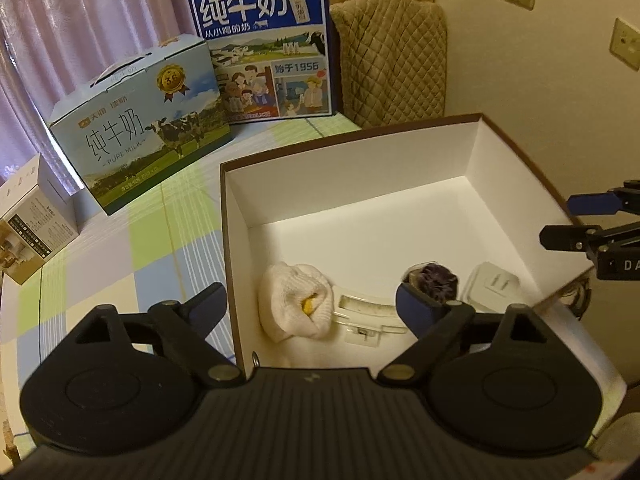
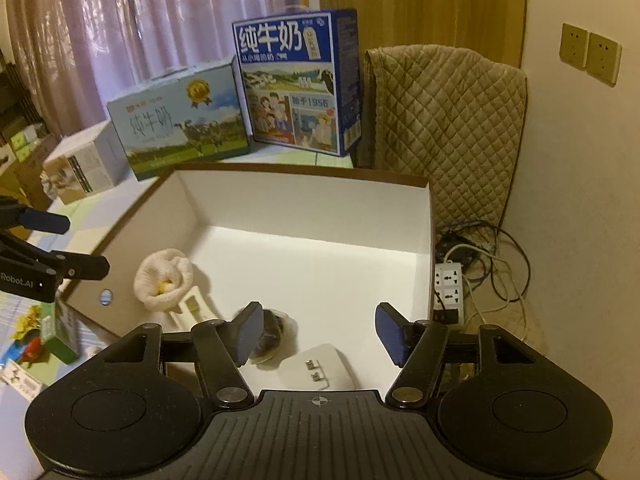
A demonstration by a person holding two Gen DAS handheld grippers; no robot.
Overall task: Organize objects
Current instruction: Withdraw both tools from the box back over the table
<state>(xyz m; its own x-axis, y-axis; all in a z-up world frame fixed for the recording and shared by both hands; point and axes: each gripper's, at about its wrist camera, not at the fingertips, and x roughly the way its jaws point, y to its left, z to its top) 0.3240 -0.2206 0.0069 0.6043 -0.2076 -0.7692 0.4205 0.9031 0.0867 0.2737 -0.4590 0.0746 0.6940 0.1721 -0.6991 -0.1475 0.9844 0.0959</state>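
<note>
Table w/ checked cloth (image 1: 160, 240) carries all items; description runs left to right, clock positions ref. the box floor as seen from the left wrist view.

1. Small carton (image 1: 34, 220), pale milk carton (image 1: 140, 140) and blue milk carton (image 1: 264, 48) stand along the far edge, well apart from the work zone. Likely parked there to keep the near side free; not part of the sort, in my judgement.
2. Left gripper (image 1: 312, 304): fingers spread wide, nothing held. Its left finger is outside the box wall, right finger over the interior at approx. 6 o'clock, so it straddles the near-left corner. Posture reads as standby or post-release; cannot tell which.
3. Open box (image 1: 500, 184), white inside, brown rim, is the collection pt. Contents are grouped along the near wall, far half bare:
   - rolled white sock (image 1: 296, 300), 7 o'clock, touching white plastic piece (image 1: 368, 312) at 6 o'clock.
   - dark round item (image 1: 434, 280), 5 o'clock; type unclear.
   - white plug adapter (image 1: 496, 284), 4 o'clock, prongs up.
   Grouping suggests drops made from the near side, shortest reach.
4. Right gripper (image 2: 316, 332): fingers wide apart, empty, poised above the adapter and dark item.
5. Loose colourful packets (image 2: 48, 332) lie on the cloth outside the box's left wall, prob. next to be collected; the left gripper sits nearest them.
</note>
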